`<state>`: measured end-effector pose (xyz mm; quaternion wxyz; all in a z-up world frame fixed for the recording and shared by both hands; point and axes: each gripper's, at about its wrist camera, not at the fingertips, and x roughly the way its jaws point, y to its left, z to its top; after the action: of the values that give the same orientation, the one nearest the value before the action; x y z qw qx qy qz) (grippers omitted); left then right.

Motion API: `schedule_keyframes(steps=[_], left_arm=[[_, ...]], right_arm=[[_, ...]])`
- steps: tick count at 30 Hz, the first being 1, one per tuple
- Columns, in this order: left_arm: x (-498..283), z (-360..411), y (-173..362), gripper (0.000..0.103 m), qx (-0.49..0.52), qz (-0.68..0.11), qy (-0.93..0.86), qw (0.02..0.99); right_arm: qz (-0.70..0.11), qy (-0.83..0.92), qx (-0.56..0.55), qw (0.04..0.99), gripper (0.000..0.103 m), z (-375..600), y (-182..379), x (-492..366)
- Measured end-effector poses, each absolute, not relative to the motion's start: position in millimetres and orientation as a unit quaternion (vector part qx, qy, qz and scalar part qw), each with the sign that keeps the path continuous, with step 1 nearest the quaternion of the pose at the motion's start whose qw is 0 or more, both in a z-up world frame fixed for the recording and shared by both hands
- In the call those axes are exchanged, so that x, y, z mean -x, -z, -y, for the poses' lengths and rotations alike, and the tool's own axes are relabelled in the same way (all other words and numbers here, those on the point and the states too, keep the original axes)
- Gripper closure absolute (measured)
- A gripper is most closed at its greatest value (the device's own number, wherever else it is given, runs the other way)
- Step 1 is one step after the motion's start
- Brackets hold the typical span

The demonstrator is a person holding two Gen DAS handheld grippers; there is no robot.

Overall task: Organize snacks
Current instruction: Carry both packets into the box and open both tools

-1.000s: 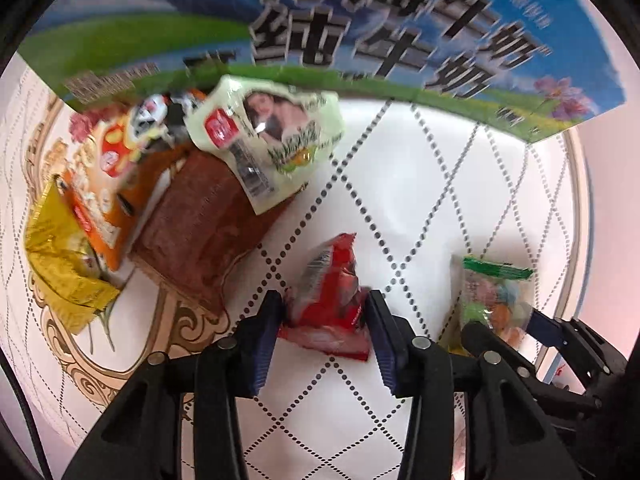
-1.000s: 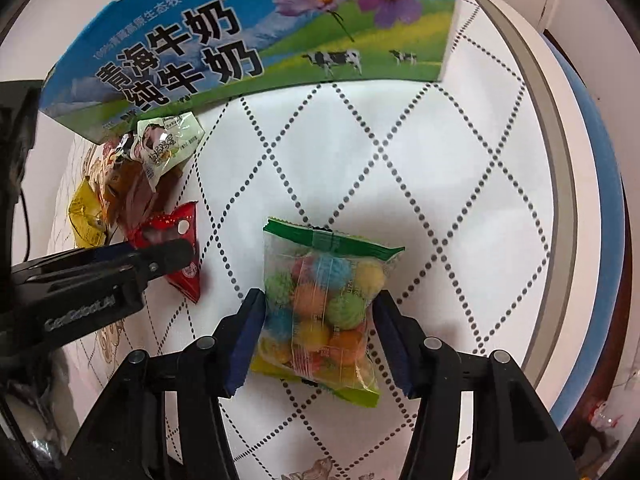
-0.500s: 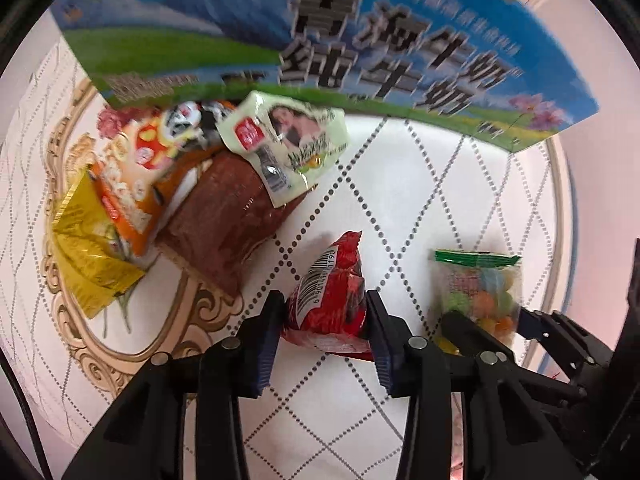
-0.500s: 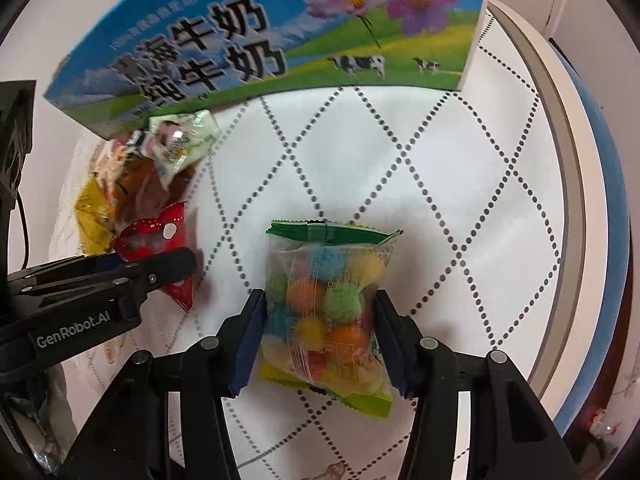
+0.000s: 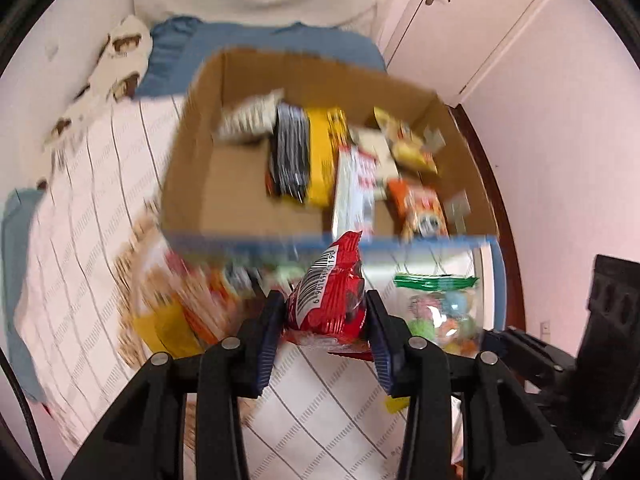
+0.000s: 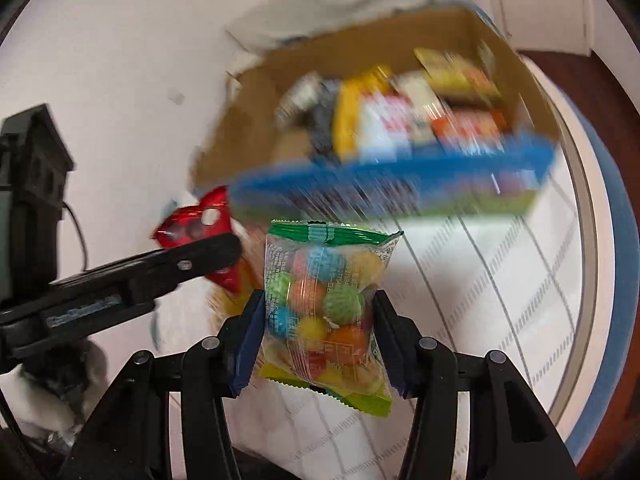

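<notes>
Left gripper (image 5: 325, 322) clamps the red packet (image 5: 326, 300); right gripper (image 6: 318, 330) clamps the bag of coloured balls (image 6: 326, 304). Both packets hang just short of the cardboard box (image 5: 224, 184), below its near rim. Risk: either packet snagging that rim and slipping free.

Red packet (image 5: 326, 300) with white barcode; clear bag (image 6: 324, 304) of multicoloured balls, green-edged; brown carton (image 5: 224, 196), blue-rimmed at 6 o'clock.

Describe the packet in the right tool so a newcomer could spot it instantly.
Start at the open cardboard box with the blue front. Just below it, the right tool grips a clear plastic packet of multicoloured candy balls with a green top seal. The neighbouring packet is solid red foil.
</notes>
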<state>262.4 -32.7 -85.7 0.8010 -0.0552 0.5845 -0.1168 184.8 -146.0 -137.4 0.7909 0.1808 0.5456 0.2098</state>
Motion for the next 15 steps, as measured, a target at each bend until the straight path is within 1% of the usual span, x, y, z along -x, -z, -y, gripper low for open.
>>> schedule_keyframes(steps=[3,6,9,15], left_arm=[[-302.2,27.8,78.5,0.065,0.031,-0.580,0.107,0.807],[-336.9,20.3,82.9,0.065,0.012,-0.591,0.095,0.801],[-371.0,15.0,96.6,0.065,-0.011,-0.612,0.084,0.786],[-402.4,14.1,134.6,0.064,-0.040,-0.655,0.068,0.752]], right_arm=[[-0.522,-0.209,-0.175,0.809,0.048,141.3,116.7,-214.5],[-0.516,-0.204,-0.183,0.811,0.048,135.3,111.1,-252.4],[-0.524,-0.196,-0.188,0.807,0.048,128.1,118.8,-283.9],[-0.561,-0.184,-0.196,0.783,0.048,117.3,155.5,-322.3]])
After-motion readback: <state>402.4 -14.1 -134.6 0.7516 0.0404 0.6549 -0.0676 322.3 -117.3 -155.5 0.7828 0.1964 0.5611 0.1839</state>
